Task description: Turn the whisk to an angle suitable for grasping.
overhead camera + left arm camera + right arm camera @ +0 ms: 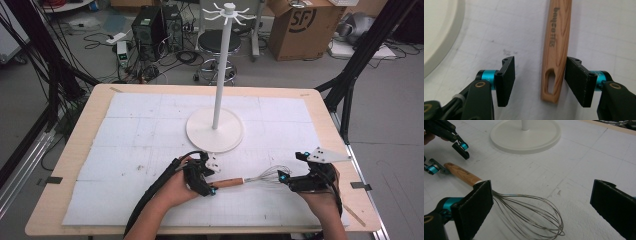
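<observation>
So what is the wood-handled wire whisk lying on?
The wood-handled wire whisk lies flat on the white padded mat covering the pale wooden table. Mat shows through its wires and the handle's slot. The strip of mat beneath the handle itself is covered.

"SF" marks the cardboard box (300, 25).

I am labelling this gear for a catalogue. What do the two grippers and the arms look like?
The left gripper and right gripper are black, each with two flat, rectangular black pads on teal metal collars, with brass-coloured pivot screws. The right one carries a grey three-cornered plate. A thick black cable trails along the left forearm. Both forearms are bare, without sleeves.
</observation>
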The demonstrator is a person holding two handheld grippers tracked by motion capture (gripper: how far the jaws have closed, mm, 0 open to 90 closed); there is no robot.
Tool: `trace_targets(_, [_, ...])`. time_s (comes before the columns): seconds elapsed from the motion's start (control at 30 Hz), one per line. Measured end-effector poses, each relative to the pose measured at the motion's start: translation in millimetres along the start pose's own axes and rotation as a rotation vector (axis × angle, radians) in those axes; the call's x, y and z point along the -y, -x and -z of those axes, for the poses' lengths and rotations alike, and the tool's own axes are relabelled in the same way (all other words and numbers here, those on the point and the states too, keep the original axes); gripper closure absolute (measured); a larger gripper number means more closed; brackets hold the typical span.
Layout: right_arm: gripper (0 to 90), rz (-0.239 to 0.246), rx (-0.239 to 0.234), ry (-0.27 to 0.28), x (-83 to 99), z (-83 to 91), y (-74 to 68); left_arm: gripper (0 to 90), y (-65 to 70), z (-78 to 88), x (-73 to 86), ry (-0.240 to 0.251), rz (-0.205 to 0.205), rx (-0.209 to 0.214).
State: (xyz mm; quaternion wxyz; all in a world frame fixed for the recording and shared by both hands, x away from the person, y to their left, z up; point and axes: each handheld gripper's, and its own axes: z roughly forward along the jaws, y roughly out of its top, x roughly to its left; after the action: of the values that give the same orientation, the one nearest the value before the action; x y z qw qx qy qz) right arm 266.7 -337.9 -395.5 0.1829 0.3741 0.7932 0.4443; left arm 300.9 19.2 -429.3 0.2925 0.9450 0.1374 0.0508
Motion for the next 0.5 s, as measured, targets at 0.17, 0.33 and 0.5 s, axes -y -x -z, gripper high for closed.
trace_targets(0.17, [3.5, 0.003, -0.001, -0.004, -0.8, -1.6, -1.6, 41.9, -6.9, 4.3, 8.6, 0.017, 0.035, -0.015])
trace_targets(0.33, [3.5, 0.004, -0.001, -0.006, -0.5, -2.0, -1.4, 40.3, -15.0, 5.5, 12.9, 0.024, 0.071, -0.031])
trace_targets(0.5, [3.6, -0.001, 0.0, -0.001, 0.0, -0.4, 0.2, 39.9, -24.0, 6.7, 15.9, 0.04, 0.113, -0.051])
